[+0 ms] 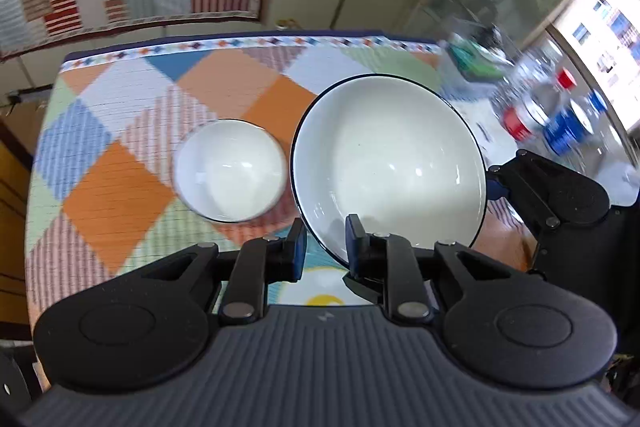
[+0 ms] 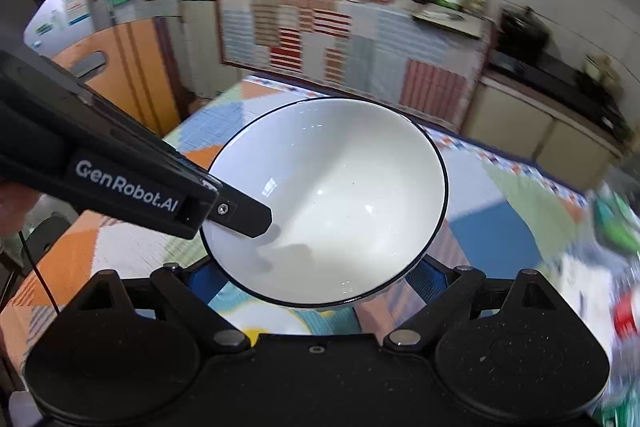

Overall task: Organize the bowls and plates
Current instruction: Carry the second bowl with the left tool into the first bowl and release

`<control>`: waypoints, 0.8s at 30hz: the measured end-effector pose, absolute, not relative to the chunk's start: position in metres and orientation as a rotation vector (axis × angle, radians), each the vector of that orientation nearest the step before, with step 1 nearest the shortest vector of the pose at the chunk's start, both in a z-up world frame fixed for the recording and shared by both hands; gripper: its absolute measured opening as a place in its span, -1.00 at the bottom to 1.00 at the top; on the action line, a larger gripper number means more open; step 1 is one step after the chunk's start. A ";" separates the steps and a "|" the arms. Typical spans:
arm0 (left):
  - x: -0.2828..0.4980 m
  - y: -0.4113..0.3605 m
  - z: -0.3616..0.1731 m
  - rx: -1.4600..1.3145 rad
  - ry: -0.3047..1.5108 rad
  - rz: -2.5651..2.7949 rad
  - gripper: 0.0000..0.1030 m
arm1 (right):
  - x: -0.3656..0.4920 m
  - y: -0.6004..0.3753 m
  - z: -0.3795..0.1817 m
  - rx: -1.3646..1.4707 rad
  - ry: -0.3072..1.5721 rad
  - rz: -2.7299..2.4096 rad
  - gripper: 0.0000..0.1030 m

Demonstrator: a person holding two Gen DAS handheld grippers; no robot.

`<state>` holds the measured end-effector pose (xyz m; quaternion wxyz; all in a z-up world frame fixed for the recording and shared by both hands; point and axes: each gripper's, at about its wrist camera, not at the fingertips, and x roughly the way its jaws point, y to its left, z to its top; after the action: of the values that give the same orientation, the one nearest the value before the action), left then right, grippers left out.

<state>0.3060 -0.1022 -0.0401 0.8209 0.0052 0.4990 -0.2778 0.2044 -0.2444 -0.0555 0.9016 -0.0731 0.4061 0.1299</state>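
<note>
Both grippers are gripping the large bowl [image 1: 388, 163] above the table [image 1: 120, 115]: the left gripper [image 1: 324, 247] is clamped on its 6 o'clock rim, and the right gripper [image 2: 316, 279] is seemingly cradling its sides. The small bowl [image 1: 230, 171] is sitting at 9 o'clock, not yet stacked.

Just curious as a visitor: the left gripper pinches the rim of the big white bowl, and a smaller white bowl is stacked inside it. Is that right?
Not quite. The smaller bowl is not inside the big bowl; it sits apart on the checked tablecloth, beside it, as the left wrist view shows. The left gripper does straddle the big bowl's rim.

A checked patchwork tablecloth [image 1: 120, 195] is covering the table; blurred jars [image 1: 560, 115], possibly condiments, are crowding its right edge.
</note>
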 end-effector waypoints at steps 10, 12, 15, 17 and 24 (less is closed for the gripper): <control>0.342 -0.060 -0.053 -0.063 1.066 -0.492 -0.64 | 0.252 -0.224 -0.061 -0.185 0.830 0.436 0.84; 0.350 -0.058 -0.062 -0.074 1.077 -0.477 -0.64 | 0.261 -0.220 -0.066 -0.192 0.843 0.449 0.84; 0.361 -0.055 -0.077 -0.091 1.093 -0.454 -0.64 | 0.273 -0.214 -0.077 -0.203 0.877 0.457 0.84; 0.366 -0.058 -0.088 -0.094 1.096 -0.429 -0.64 | 0.281 -0.212 -0.086 -0.212 0.900 0.452 0.83; 0.385 -0.069 -0.118 -0.020 1.126 -0.347 -0.64 | 0.305 -0.200 -0.114 -0.217 0.978 0.426 0.83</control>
<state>0.3853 -0.0687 -0.1184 0.8313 -0.0095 0.5311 -0.1636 0.3047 -0.2001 -0.1141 0.8555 -0.1031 0.4651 0.2028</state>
